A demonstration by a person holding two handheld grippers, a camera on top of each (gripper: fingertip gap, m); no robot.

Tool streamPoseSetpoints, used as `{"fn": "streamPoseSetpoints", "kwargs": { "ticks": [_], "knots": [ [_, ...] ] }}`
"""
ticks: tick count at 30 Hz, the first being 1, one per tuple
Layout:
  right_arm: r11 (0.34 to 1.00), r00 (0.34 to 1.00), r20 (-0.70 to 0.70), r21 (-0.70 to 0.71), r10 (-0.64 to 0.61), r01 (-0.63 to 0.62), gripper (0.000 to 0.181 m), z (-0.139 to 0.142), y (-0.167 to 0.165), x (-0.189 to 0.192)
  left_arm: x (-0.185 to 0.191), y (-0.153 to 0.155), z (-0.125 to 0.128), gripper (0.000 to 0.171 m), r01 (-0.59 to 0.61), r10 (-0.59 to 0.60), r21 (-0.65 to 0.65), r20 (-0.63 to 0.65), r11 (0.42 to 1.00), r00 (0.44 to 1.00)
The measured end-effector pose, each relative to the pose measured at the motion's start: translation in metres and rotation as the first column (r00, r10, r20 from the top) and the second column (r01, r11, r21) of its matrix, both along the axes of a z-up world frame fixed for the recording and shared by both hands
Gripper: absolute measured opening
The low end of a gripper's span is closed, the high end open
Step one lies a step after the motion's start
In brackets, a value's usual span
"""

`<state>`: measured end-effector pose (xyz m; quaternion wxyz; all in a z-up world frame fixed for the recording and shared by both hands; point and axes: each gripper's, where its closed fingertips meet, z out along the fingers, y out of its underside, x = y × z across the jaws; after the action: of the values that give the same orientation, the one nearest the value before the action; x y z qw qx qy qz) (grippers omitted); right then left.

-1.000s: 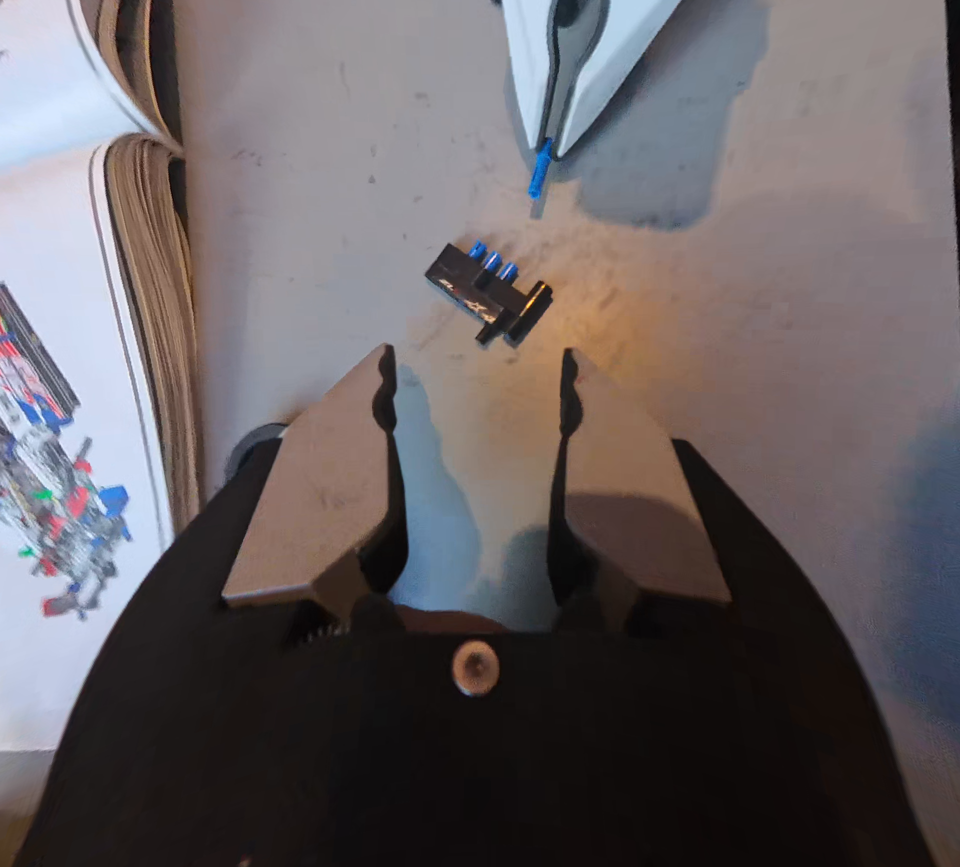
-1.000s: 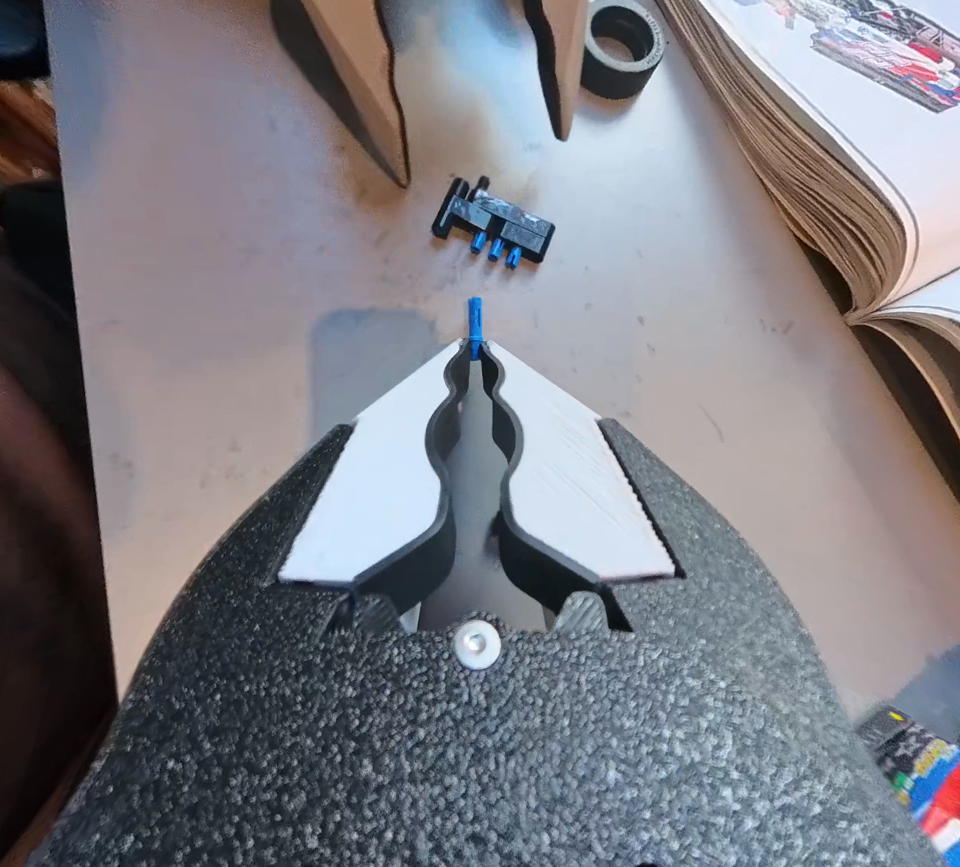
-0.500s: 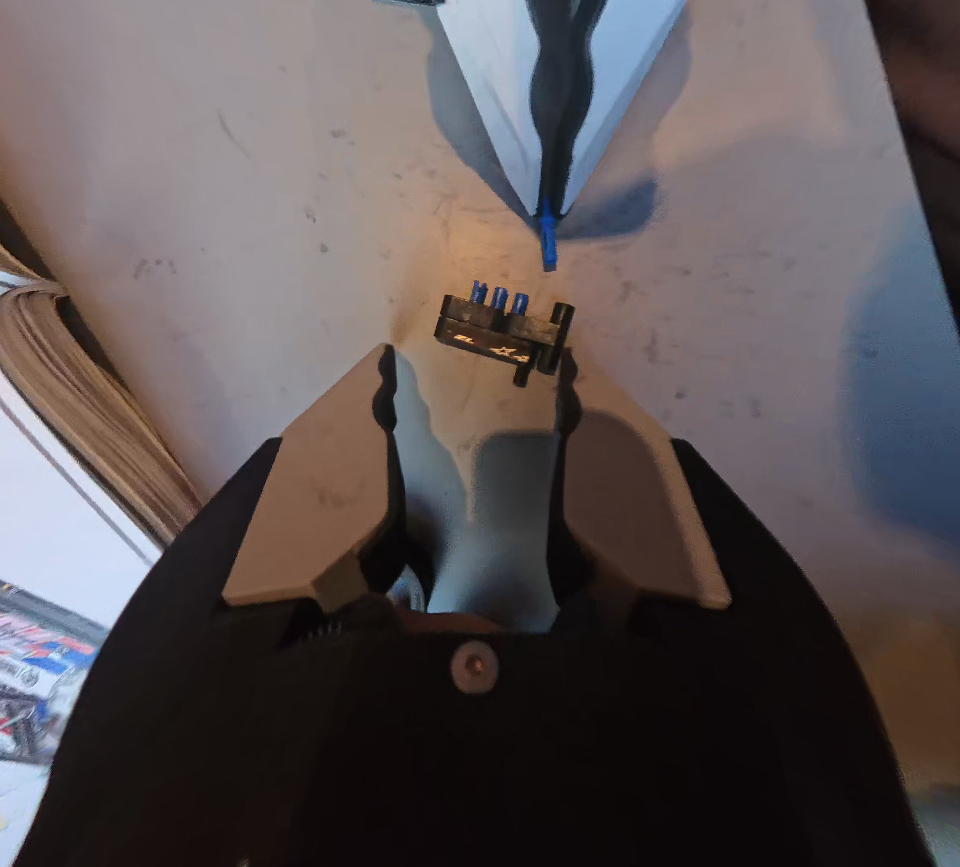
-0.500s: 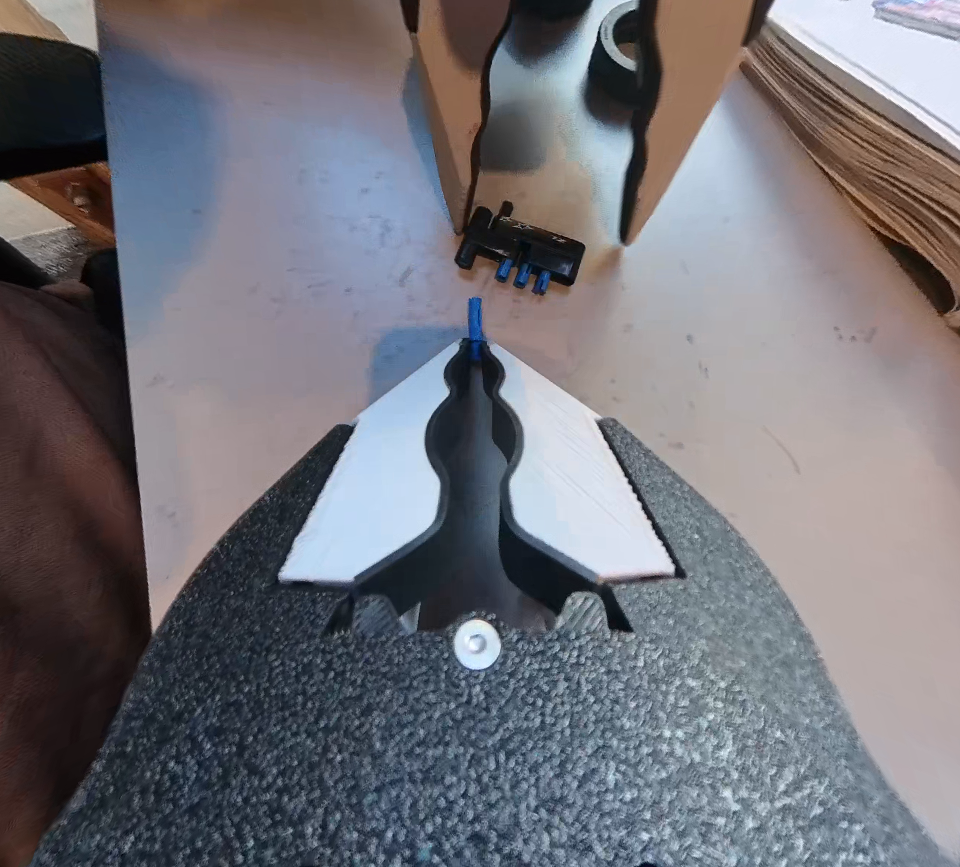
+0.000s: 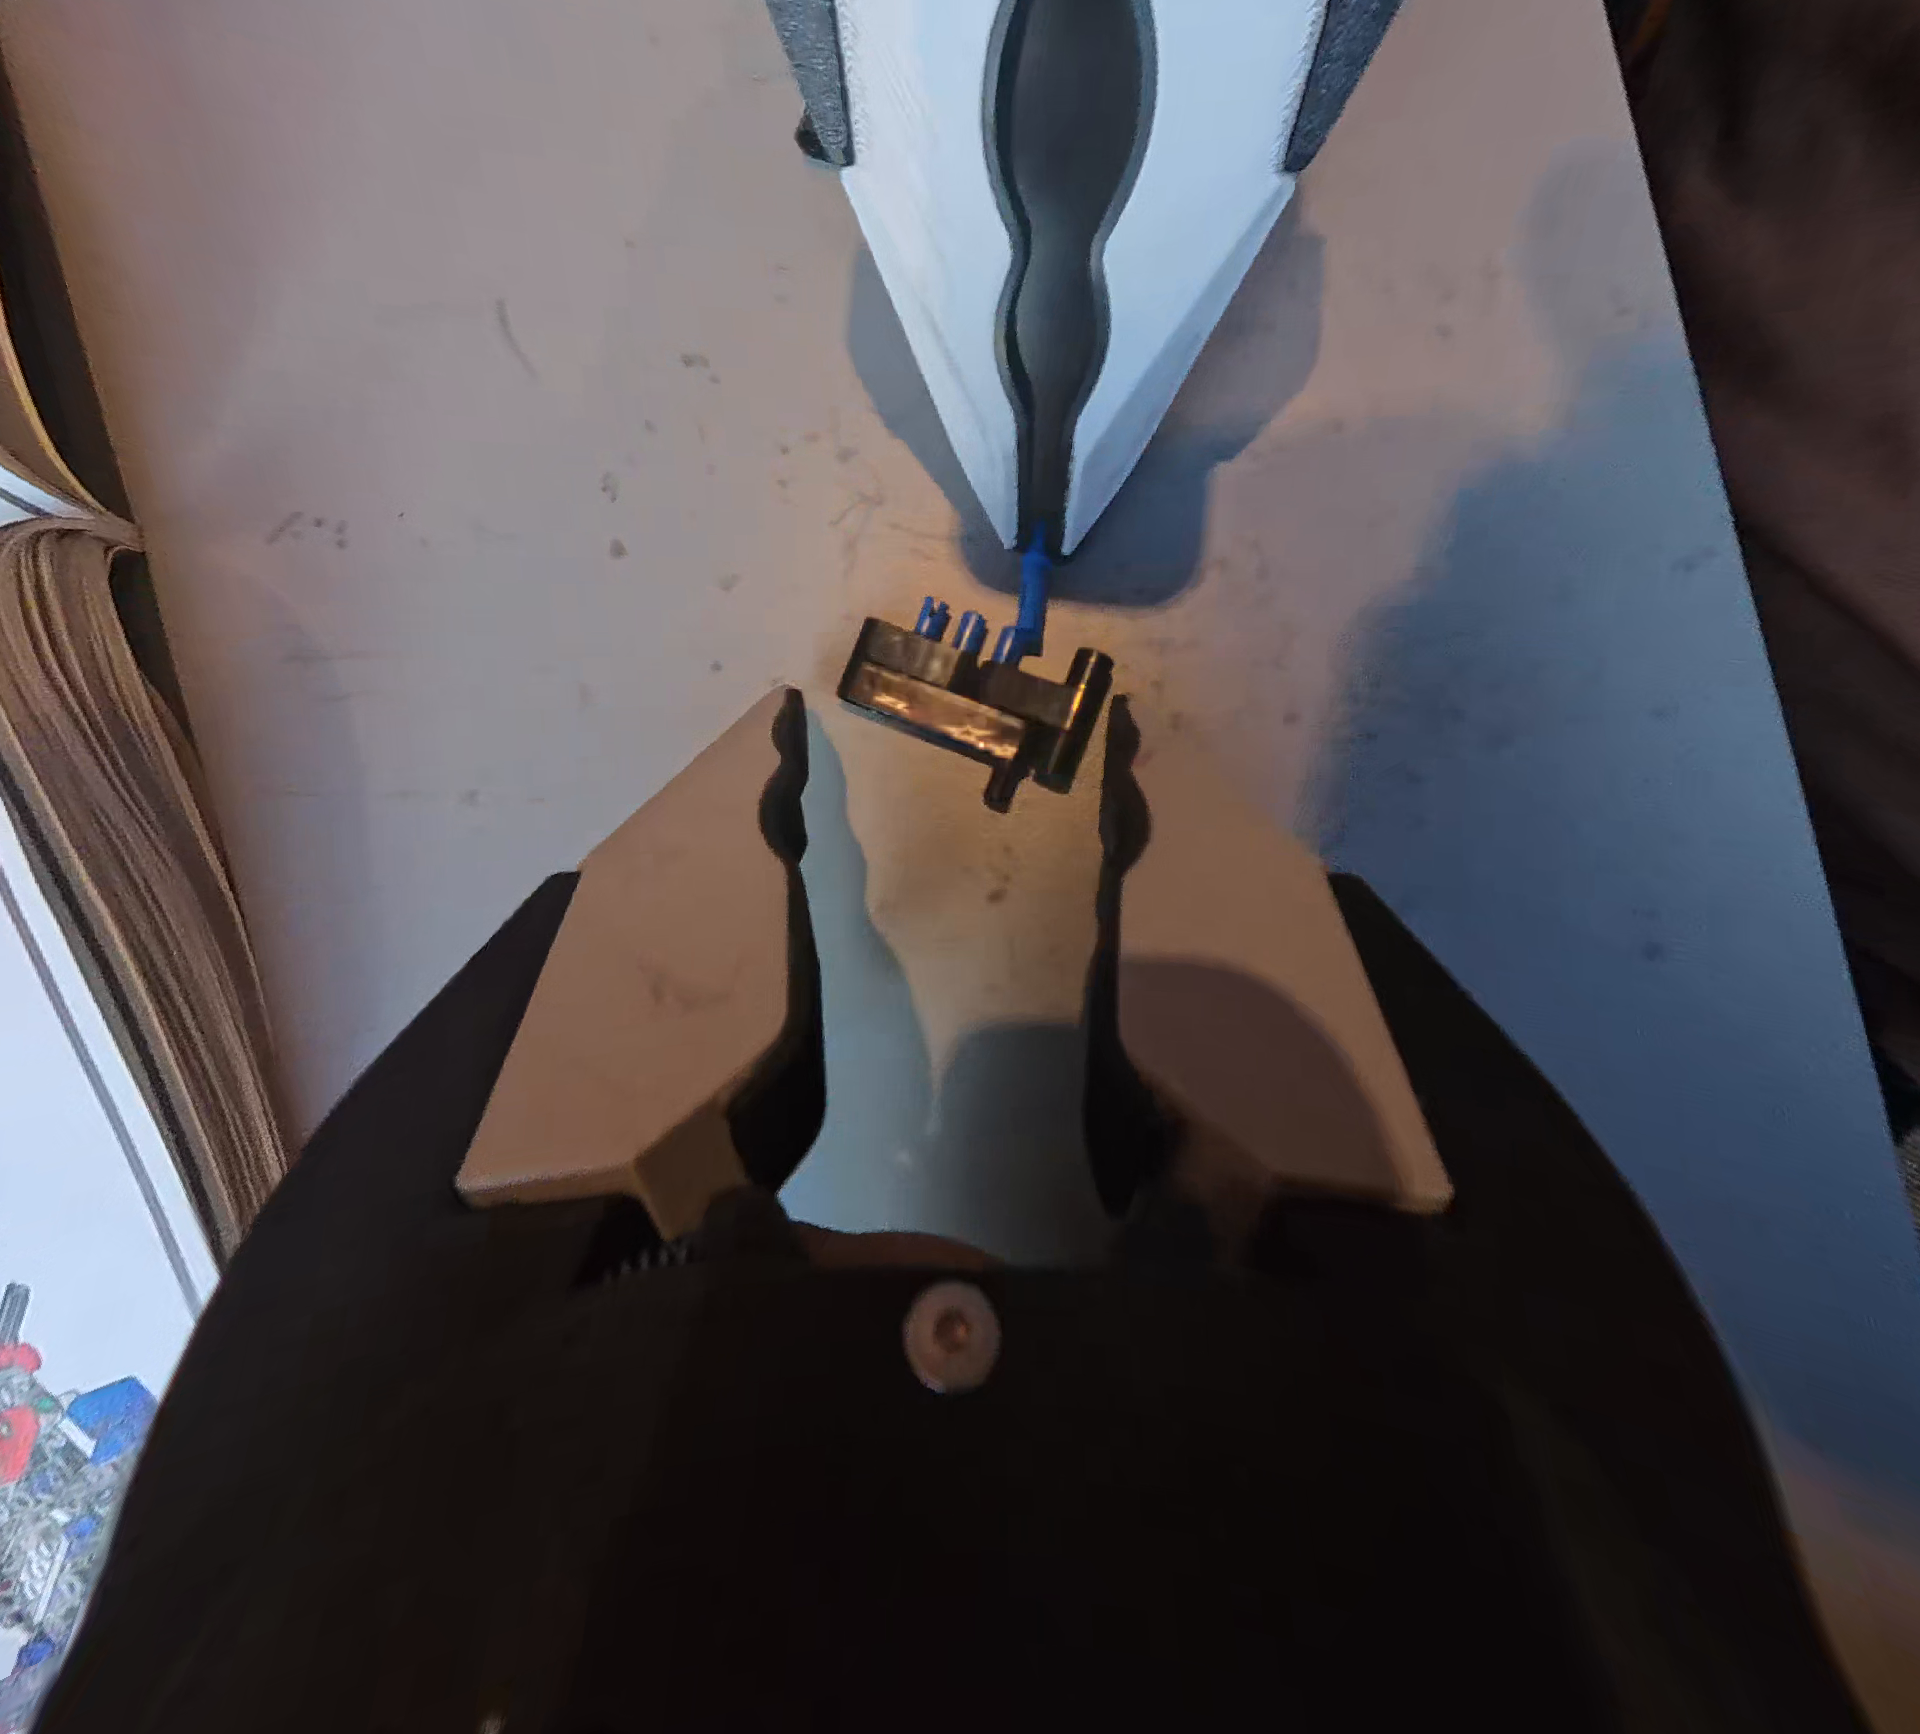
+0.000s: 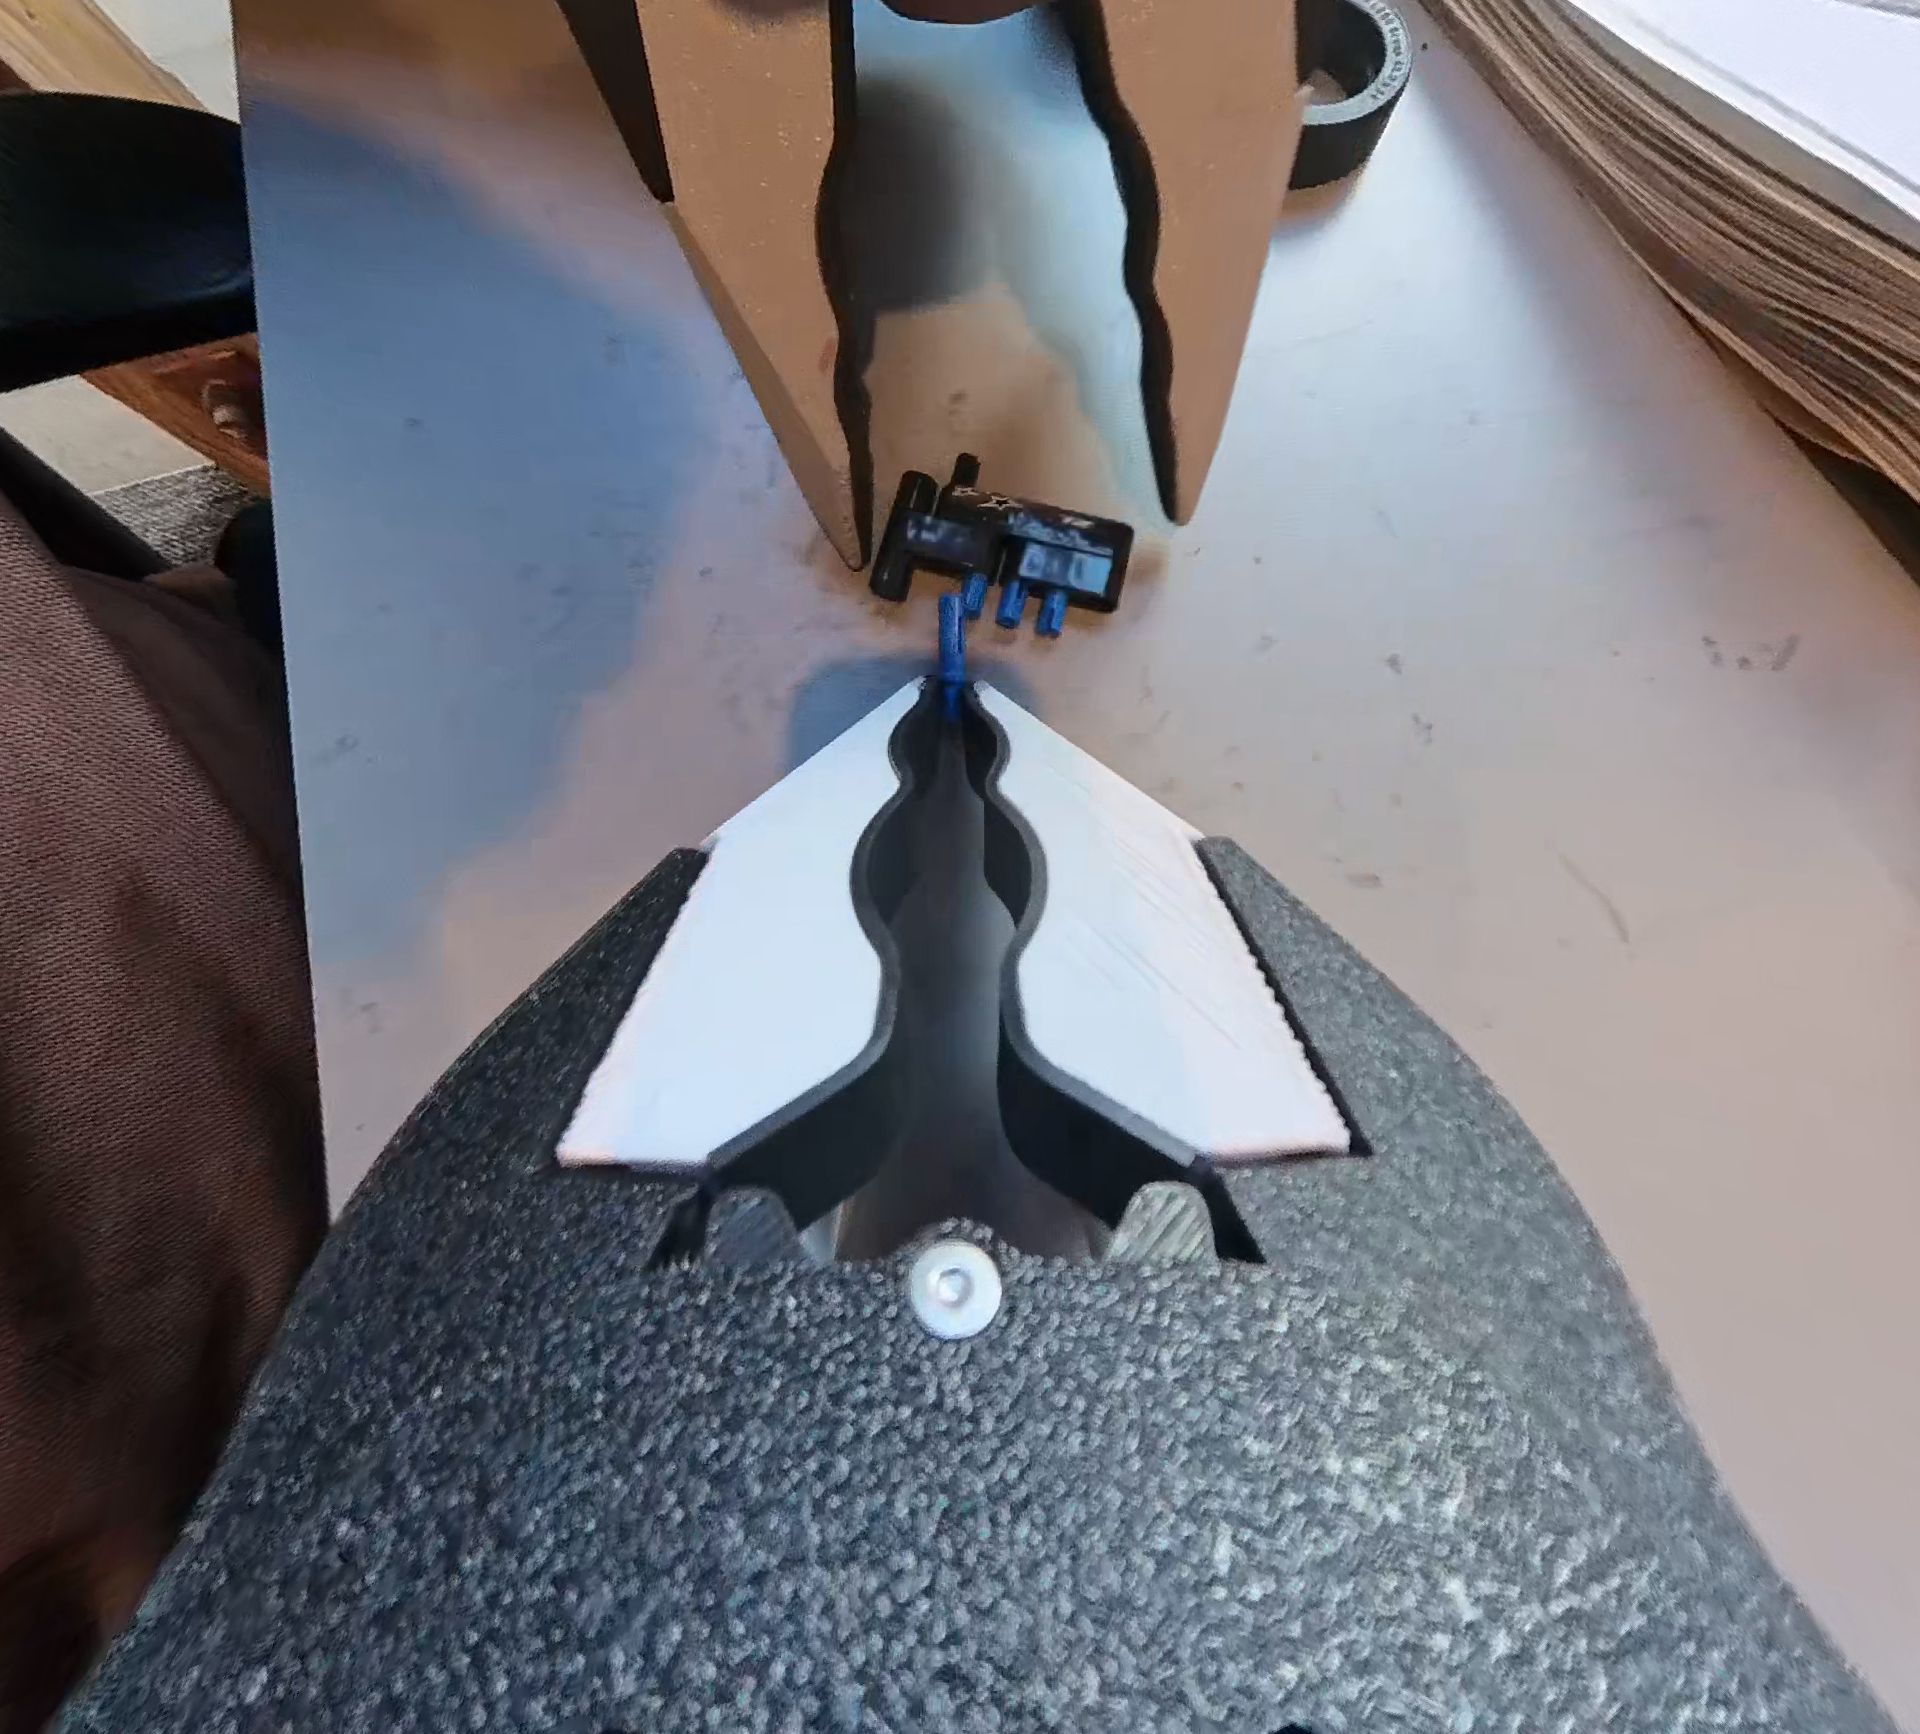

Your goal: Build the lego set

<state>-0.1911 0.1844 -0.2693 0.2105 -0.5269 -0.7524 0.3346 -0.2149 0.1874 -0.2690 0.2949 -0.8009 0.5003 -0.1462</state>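
Observation:
A small black lego assembly [image 5: 977,705] with three blue pins on its far side lies on the grey table; it also shows in the right wrist view [image 6: 1003,546]. My left gripper [image 5: 951,708] is open, its tan fingertips on either side of the assembly, the right tip close to its black end piece. My right gripper [image 6: 951,685] with white fingers is shut on a blue pin [image 6: 949,637], whose tip sits at the assembly's pin side. The pin [image 5: 1032,588] and right gripper [image 5: 1039,541] show opposite in the left wrist view.
A thick open instruction booklet [image 6: 1662,126] lies on the table beside the work spot, also at the left edge in the left wrist view [image 5: 94,853]. A black ring [image 6: 1351,95] lies behind the left gripper. A person's dark clothing [image 6: 125,957] borders the table edge. The grippers are tip to tip, or close to it.
Both grippers have closed in on the black assembly. The left fingertips now flank it, and the blue pin has moved from a gap away to the assembly's pin side.

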Motion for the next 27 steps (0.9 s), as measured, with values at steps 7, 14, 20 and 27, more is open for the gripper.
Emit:
{"fn": "streamPoseSetpoints", "kwargs": {
  "ticks": [7,14,20,27],
  "knots": [
    [1.0,1.0,0.007,0.0,-0.006,0.006,0.005,0.0,0.001,0.002,-0.004,0.0,0.0,0.061,0.107,-0.108,-0.019,-0.039,0.994,0.993],
    [1.0,1.0,0.013,0.031,-0.005,0.005,0.005,0.002,0.004,-0.001,0.001,0.001,-0.003,0.055,0.176,-0.179,-0.096,-0.025,0.98,0.983],
    [0.999,0.999,0.016,-0.015,-0.041,0.042,0.005,0.008,0.008,0.002,0.004,0.01,-0.002,0.047,-0.028,0.026,-0.086,-0.02,0.996,0.999],
    [1.0,0.998,0.068,0.012,-0.006,0.005,0.004,0.002,0.008,0.009,0.015,0.009,-0.002,0.047,-0.148,0.15,-0.056,0.038,0.987,0.988]
  ]
}}
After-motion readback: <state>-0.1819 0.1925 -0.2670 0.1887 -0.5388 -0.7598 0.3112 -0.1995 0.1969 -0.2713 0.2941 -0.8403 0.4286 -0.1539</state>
